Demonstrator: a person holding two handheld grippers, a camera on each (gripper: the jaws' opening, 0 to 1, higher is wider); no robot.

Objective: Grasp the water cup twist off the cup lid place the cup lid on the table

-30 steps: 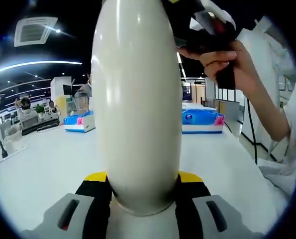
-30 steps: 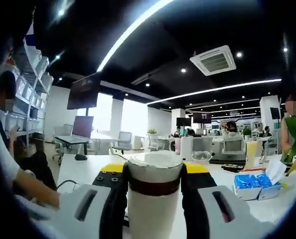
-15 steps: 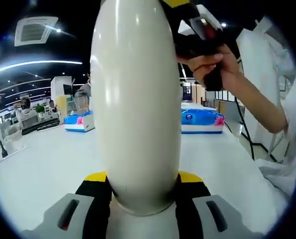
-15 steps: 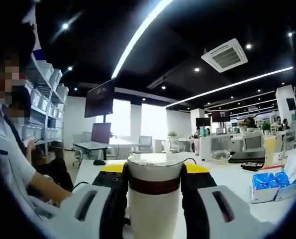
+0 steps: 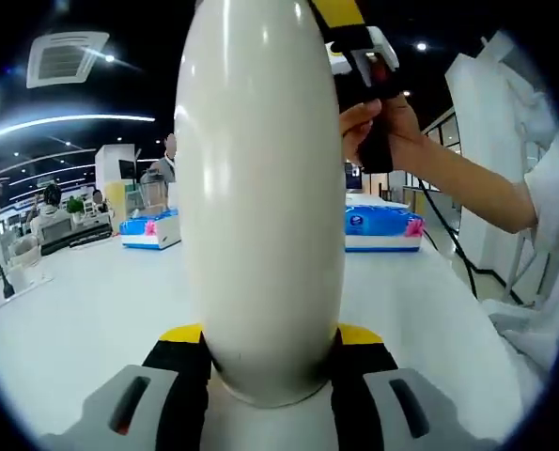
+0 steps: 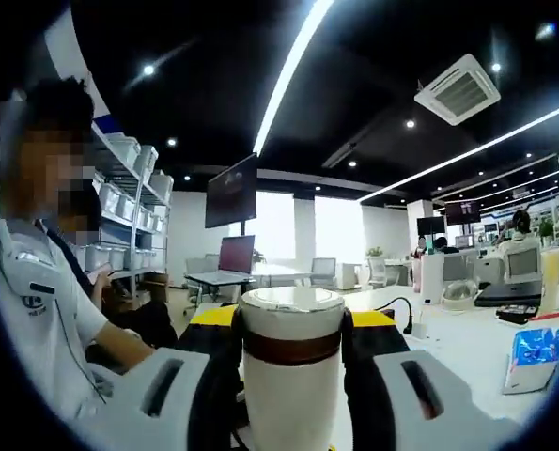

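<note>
Between the black-and-yellow fingers point(image 5: 180, 362) of the left gripper point(image 5: 270, 376) sat the rounded cream body of the water cup point(image 5: 260, 188), pressed on both sides and rising out of the top of the left gripper view. Up beside the cup's top, a hand point(image 5: 392, 127) held the right gripper point(image 5: 359, 56); how its fingers met the cup could not be made out from there. Behind the cup lay the white desk point(image 5: 82, 310), with blue packs of tissues point(image 5: 382, 230) far back on it.

From the right gripper view came the cup's other end: the cup lid point(image 6: 291, 324), pale on top with a brown band beneath, stood squeezed between that gripper's fingers point(image 6: 218, 357), touching both. Off to the left sat a person in a white shirt point(image 6: 35, 319), with shelves point(image 6: 129, 202) behind and a monitor point(image 6: 232, 193) hanging overhead.
</note>
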